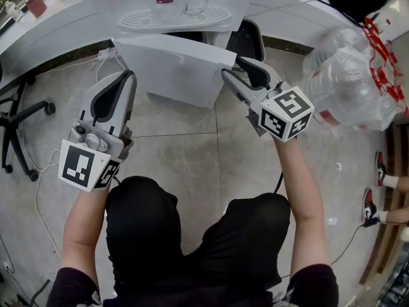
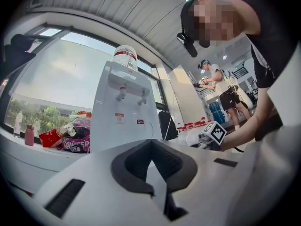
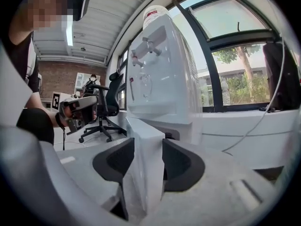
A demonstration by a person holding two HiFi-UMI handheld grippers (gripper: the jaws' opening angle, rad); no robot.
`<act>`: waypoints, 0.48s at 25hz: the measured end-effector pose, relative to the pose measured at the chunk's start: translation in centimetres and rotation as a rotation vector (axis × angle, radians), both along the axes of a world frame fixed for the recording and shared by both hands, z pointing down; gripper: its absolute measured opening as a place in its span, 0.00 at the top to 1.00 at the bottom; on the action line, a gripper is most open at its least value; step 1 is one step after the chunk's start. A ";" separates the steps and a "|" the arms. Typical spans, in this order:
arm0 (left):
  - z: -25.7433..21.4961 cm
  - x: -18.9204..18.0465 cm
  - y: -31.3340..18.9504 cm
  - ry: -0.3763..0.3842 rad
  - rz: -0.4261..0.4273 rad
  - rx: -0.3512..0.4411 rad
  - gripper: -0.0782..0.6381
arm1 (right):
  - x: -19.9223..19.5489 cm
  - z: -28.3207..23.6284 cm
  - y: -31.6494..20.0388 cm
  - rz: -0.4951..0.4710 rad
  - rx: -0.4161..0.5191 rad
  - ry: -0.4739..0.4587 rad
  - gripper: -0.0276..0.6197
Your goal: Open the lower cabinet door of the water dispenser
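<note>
The white water dispenser (image 1: 172,8) stands at the top of the head view, with a glass jug on its drip tray. Its lower cabinet door (image 1: 179,69) is swung out toward me, hinged on the left. My right gripper (image 1: 234,68) is shut on the door's free edge (image 3: 146,159), one dark pad against each face of the panel. Beside the door's hinge side hovers my left gripper (image 1: 130,77), apart from the door and shut with nothing in it. The left gripper view shows the dispenser's front (image 2: 124,107) and the right gripper (image 2: 214,133).
A black office chair (image 1: 19,114) stands at the left, with a white cable trailing over the floor tiles. Clear plastic bags of bottles (image 1: 348,75) lie at the right. Another person's feet (image 1: 382,171) are at the far right. A white counter (image 1: 38,24) runs behind.
</note>
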State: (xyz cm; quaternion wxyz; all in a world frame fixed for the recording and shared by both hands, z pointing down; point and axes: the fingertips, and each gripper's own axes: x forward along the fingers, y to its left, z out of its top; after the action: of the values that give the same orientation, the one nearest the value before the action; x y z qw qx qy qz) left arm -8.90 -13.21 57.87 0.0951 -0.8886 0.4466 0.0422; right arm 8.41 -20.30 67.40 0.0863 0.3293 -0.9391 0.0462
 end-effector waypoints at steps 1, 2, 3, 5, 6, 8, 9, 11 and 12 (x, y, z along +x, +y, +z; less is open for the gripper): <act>0.0 0.0 0.0 0.000 0.000 0.000 0.88 | -0.1 -0.2 0.7 -0.012 0.003 -0.008 0.68; -0.1 0.1 0.0 0.000 -0.001 0.000 0.88 | -0.1 -0.3 1.2 -0.024 0.004 -0.015 0.71; -0.1 0.1 0.1 -0.001 -0.002 0.001 0.88 | -0.2 -0.4 1.7 -0.033 0.002 -0.021 0.74; -0.3 0.3 0.1 -0.003 -0.002 0.004 0.88 | -0.2 -0.6 2.3 -0.049 -0.004 -0.026 0.78; -0.4 0.4 0.2 -0.004 -0.002 0.006 0.88 | -0.2 -0.6 2.5 -0.055 -0.005 -0.024 0.81; -0.5 0.5 0.3 -0.007 -0.003 0.010 0.88 | -0.2 -0.7 2.7 -0.065 -0.003 -0.019 0.85; -0.5 0.5 0.3 -0.008 -0.004 0.010 0.88 | -0.2 -0.7 2.9 -0.070 -0.002 -0.019 0.85; -0.5 0.3 0.4 -0.010 -0.009 0.009 0.88 | -0.5 -0.7 3.3 -0.086 0.001 -0.018 0.85; -0.5 0.2 0.4 -0.010 -0.012 0.008 0.88 | -0.6 -0.6 3.5 -0.097 0.005 -0.012 0.85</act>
State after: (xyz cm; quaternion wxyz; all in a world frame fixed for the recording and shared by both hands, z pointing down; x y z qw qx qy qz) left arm -8.66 -12.79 57.42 0.1009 -0.8857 0.4514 0.0388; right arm 7.84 -16.76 66.76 0.0821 0.2832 -0.9546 0.0418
